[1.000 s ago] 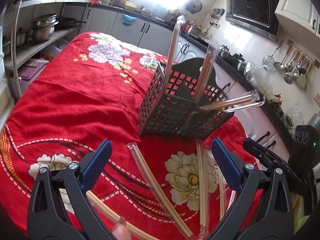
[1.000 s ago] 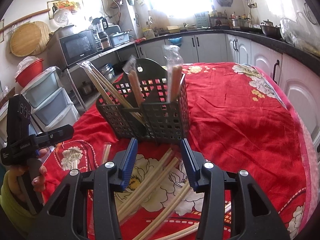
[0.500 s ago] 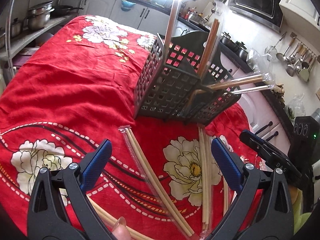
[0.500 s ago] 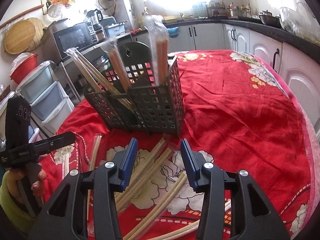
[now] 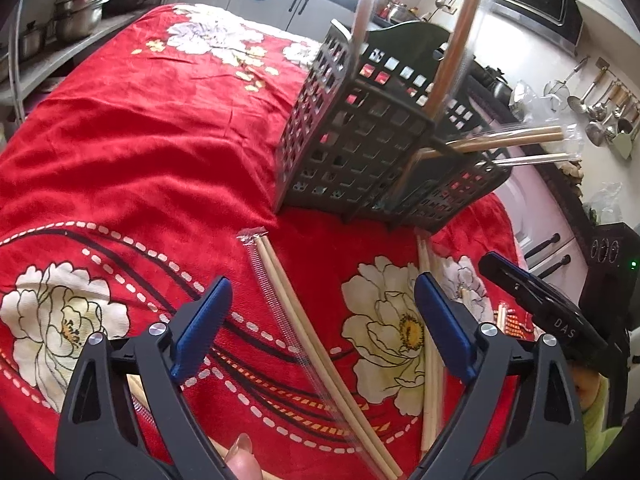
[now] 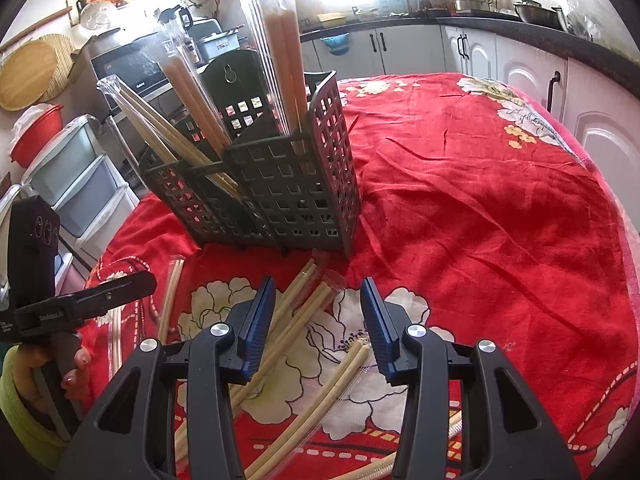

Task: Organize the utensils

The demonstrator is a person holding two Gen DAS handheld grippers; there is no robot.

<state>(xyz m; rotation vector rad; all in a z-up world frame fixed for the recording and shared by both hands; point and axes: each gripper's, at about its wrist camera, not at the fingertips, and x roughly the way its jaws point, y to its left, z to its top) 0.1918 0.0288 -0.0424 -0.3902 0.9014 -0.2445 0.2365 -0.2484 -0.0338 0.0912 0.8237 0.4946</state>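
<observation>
The step in hand is judged to be the pick-up of one wrapped chopstick pair (image 5: 312, 344) from the red floral cloth (image 5: 132, 128); it is best taken across its width near the middle, so that it hangs level and can be tipped end-first into a compartment of the dark slotted utensil basket (image 5: 360, 148); neighbouring pairs should be left outside the jaws, since the clear sleeves look slippery and may drag along; the left gripper (image 5: 320, 328) is pitched steeply down over the near cloth, its jaws wide and just narrowed slightly, the pair lying between them but untouched; the right gripper (image 6: 318, 316) is likewise tilted down, its jaws at a middling gap and empty, poised above loose pairs (image 6: 296, 312) lying near the basket's foot; further pairs (image 6: 280, 64) already stand or lean in the basket, at the far side of the loose ones; a fingertip (image 5: 240, 446) shows at the near edge of the left view
</observation>
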